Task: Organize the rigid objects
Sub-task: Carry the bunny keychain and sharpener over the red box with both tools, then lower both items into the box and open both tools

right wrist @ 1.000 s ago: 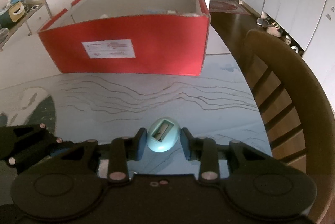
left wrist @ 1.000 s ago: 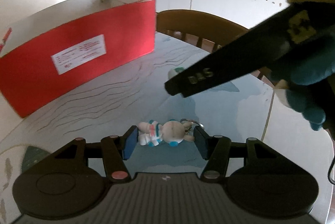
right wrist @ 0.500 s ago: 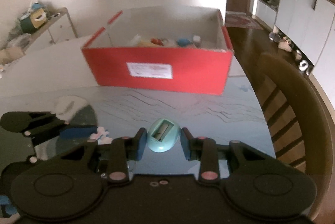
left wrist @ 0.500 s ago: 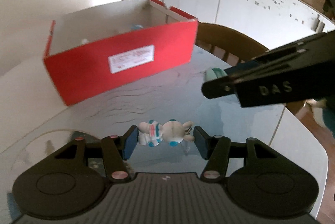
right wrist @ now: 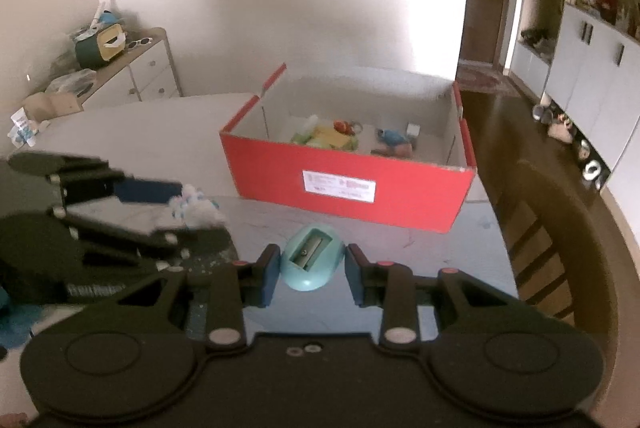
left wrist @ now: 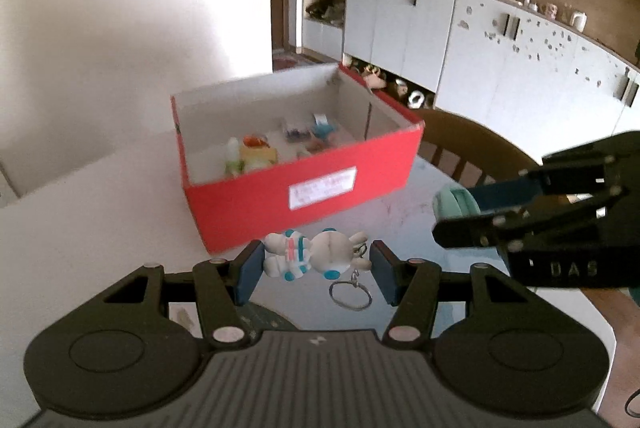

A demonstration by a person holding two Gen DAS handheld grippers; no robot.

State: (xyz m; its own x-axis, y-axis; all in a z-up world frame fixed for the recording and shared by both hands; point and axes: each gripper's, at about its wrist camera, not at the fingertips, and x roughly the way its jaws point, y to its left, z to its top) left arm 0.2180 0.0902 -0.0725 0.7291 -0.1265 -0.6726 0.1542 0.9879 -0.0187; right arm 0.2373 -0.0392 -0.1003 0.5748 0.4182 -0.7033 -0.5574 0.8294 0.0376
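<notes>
My left gripper (left wrist: 316, 270) is shut on a white rabbit astronaut keychain (left wrist: 314, 254), held above the table with its metal ring (left wrist: 351, 295) dangling. My right gripper (right wrist: 312, 270) is shut on a teal egg-shaped pencil sharpener (right wrist: 311, 262), also held above the table. An open red box (left wrist: 304, 188) with several small toys inside stands ahead of both grippers; it also shows in the right wrist view (right wrist: 348, 184). The right gripper appears at the right of the left wrist view (left wrist: 452, 212), the left gripper at the left of the right wrist view (right wrist: 176, 208).
A wooden chair (right wrist: 560, 228) stands at the table's right edge. The table (right wrist: 440, 248) has a pale patterned top. White cabinets (left wrist: 480, 40) line the far wall, and a low dresser (right wrist: 136, 72) stands far left.
Both grippers have risen with their objects, so the box's inside now shows. The box looks smaller and lower in both views.
</notes>
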